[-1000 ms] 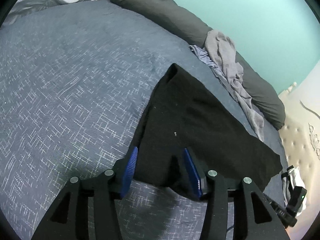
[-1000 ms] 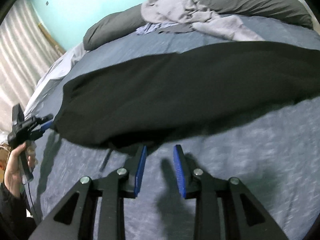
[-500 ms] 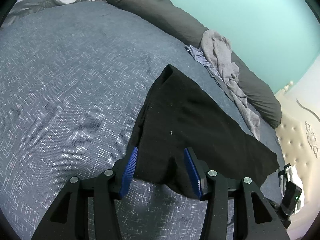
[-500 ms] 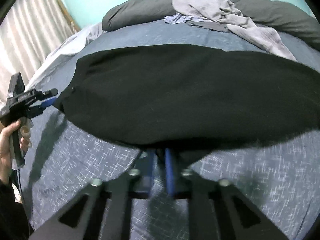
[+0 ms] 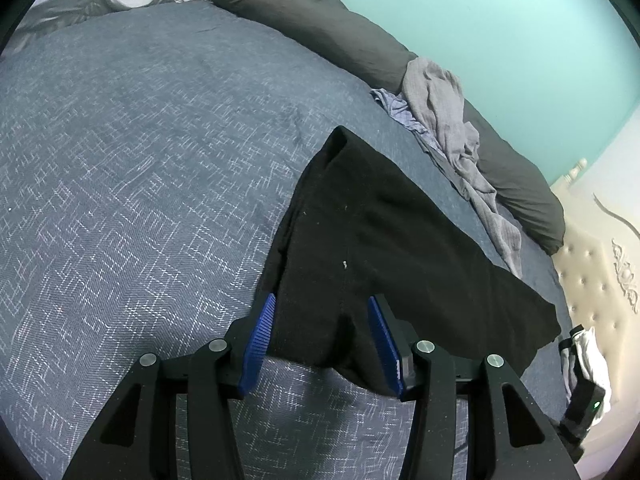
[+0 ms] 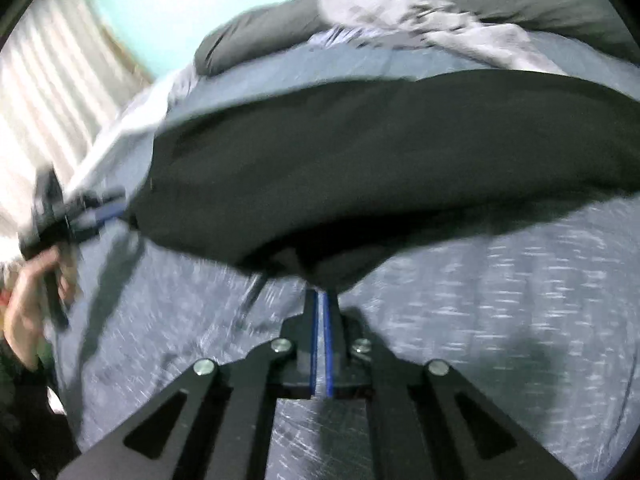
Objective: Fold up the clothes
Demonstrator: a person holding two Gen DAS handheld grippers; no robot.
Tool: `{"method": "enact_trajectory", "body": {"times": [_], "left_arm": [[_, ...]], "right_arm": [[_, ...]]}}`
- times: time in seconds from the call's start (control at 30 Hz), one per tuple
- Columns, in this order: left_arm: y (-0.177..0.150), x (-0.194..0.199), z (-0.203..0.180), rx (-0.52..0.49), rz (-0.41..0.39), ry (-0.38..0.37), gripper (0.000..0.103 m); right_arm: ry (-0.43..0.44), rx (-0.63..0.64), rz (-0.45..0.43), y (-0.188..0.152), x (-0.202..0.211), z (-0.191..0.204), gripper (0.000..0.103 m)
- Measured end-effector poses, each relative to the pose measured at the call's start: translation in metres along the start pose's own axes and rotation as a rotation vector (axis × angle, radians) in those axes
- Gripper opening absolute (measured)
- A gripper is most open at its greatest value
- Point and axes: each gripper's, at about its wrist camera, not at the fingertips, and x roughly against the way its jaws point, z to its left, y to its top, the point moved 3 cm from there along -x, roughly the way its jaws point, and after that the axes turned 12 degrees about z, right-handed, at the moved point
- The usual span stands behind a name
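**Right wrist view: black garment stretched crosswise, near hem pinched**

Right wrist view, blurred by motion, shows the long black knit garment [image 6: 380, 152] lying on the grey-blue woven bedspread [image 6: 500, 288], its long axis running left to right across the camera's line of sight. The right gripper [image 6: 322, 300] has its blue pads pressed together, and the garment's near edge bulges down right at their tips, so it appears to be pinching that hem, though the blur hides the contact itself. At the garment's left end the left gripper [image 6: 100, 214] sits against the cloth.

In the left wrist view the left gripper [image 5: 322, 322] stands spread, its blue pads on either side of the garment's corner [image 5: 320, 332], with cloth lying between them but not clamped. From here the garment runs away towards the crumpled grey clothes [image 5: 452, 136] heaped against the dark grey bolster pillow [image 5: 320, 28].

The fold likely turns on this: the right gripper holds the near long edge, the far edge lies straight ahead of it, so carrying across the short axis looks natural. The left gripper probably needs to close first.
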Motion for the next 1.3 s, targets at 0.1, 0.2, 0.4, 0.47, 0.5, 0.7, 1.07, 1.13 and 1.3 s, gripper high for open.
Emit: {"method": "enact_trajectory", "body": {"times": [0.1, 0.2, 0.4, 0.47, 0.5, 0.7, 1.07, 1.13, 1.3], "left_arm": [[0.000, -0.001, -0.001, -0.002, 0.000, 0.005, 0.052], [0.000, -0.001, -0.003, -0.007, -0.002, 0.009, 0.053], [0.001, -0.002, -0.007, -0.023, -0.004, 0.018, 0.054], [0.001, -0.002, -0.007, -0.021, -0.003, 0.017, 0.054], [0.001, -0.002, -0.006, -0.020, -0.003, 0.016, 0.054], [0.001, -0.003, -0.004, -0.016, 0.000, 0.011, 0.054], [0.001, -0.003, -0.002, -0.016, 0.006, 0.011, 0.054], [0.001, -0.003, -0.002, -0.016, 0.005, 0.009, 0.054], [0.001, -0.003, 0.000, -0.010, 0.004, 0.006, 0.054]], "right_arm": [[0.015, -0.121, -0.080, 0.006, 0.024, -0.029, 0.023], [0.026, -0.205, -0.108, 0.013, 0.033, -0.049, 0.041], [0.111, -0.329, -0.120, 0.023, 0.023, -0.069, 0.041], [0.165, -0.355, -0.105, 0.026, 0.015, -0.067, 0.041], [0.188, -0.364, -0.098, 0.027, 0.011, -0.066, 0.041], [0.212, -0.342, -0.080, 0.029, -0.002, -0.057, 0.008], [0.150, -0.330, -0.067, 0.010, -0.004, -0.061, 0.004], [0.139, -0.321, -0.067, 0.012, -0.004, -0.060, 0.004], [0.089, -0.318, -0.080, 0.020, 0.009, -0.052, 0.007]]}}
